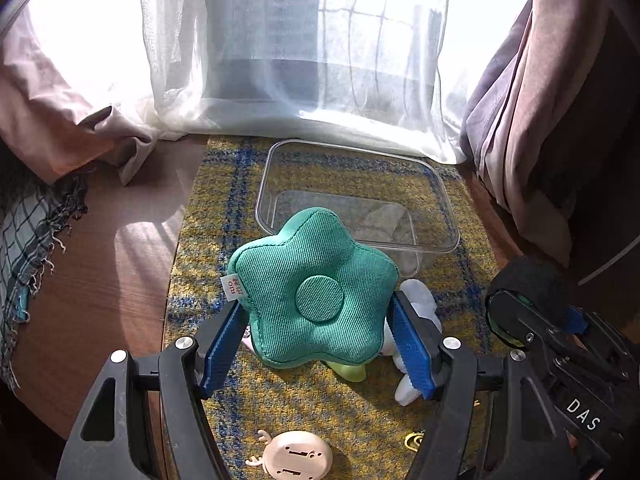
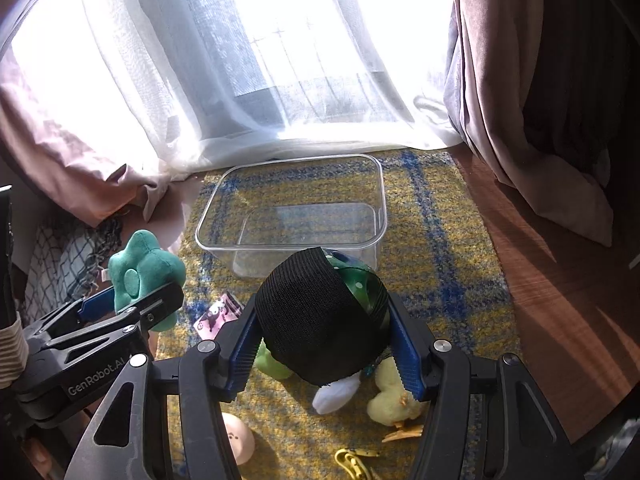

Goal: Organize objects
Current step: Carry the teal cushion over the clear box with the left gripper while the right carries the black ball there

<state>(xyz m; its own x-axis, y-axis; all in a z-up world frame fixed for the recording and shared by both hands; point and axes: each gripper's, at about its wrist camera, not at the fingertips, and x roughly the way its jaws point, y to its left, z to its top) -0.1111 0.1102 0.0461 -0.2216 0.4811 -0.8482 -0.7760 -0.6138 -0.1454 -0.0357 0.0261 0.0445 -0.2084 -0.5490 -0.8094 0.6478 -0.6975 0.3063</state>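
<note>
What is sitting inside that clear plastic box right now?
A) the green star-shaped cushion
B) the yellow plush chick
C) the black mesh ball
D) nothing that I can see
D: the clear plastic box shows only the rug through its bottom, while the green star cushion and the black mesh ball are each held in a gripper in front of it.

We count two hand-held grippers, left (image 1: 318, 344) and right (image 2: 324, 354), one clear tub (image 2: 372, 184), one green star cushion (image 1: 316, 284), one mesh-covered ball (image 2: 308, 320).
</note>
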